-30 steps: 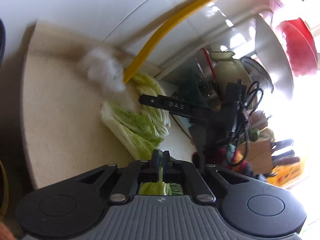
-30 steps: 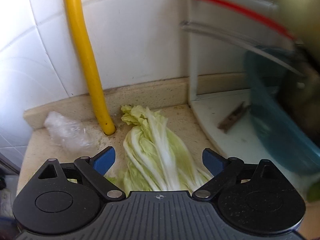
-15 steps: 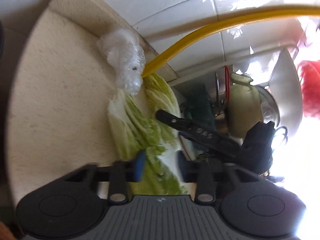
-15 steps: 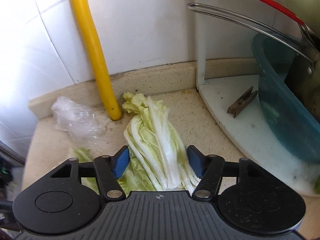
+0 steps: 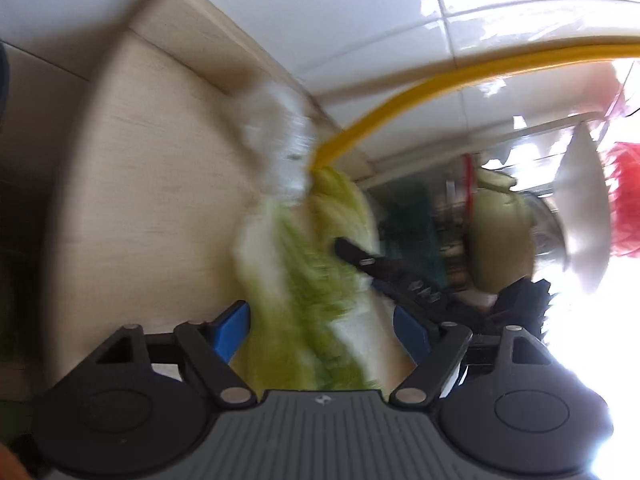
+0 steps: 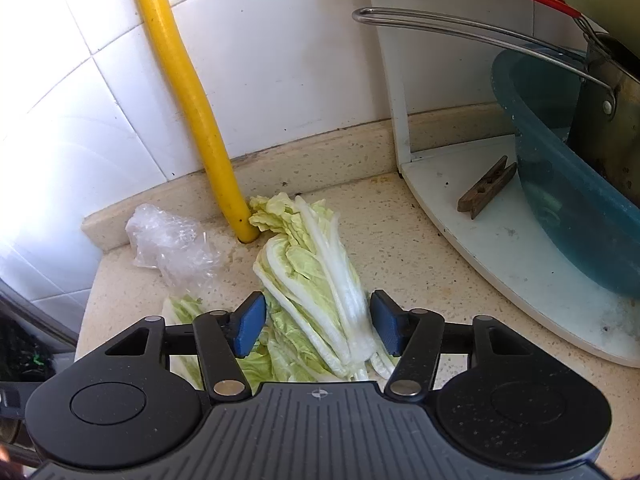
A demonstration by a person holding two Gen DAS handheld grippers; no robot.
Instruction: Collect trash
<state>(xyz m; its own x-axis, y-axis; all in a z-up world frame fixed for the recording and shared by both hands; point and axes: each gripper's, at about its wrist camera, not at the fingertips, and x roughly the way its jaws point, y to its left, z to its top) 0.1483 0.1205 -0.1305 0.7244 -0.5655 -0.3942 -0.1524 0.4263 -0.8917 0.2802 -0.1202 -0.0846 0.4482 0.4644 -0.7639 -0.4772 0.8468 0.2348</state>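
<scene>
1. The cabbage leaves lie on the counter at the foot of the yellow hose, beside crumpled plastic wrap.
2. The right gripper straddles the bundle about half open; the right pad looks against the stalks, the left just clear, likely to lift it.
3. The left gripper has just been opening, wide around the leaves, gripping nothing.

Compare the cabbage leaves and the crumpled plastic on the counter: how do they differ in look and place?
The cabbage leaves are pale green with white ribs, long and layered; the plastic is clear, crumpled and smaller. The cabbage lies between the right gripper jaws; the plastic sits apart, left of the yellow hose, near the wall. Both rest on the beige counter by the hose's foot.
</scene>
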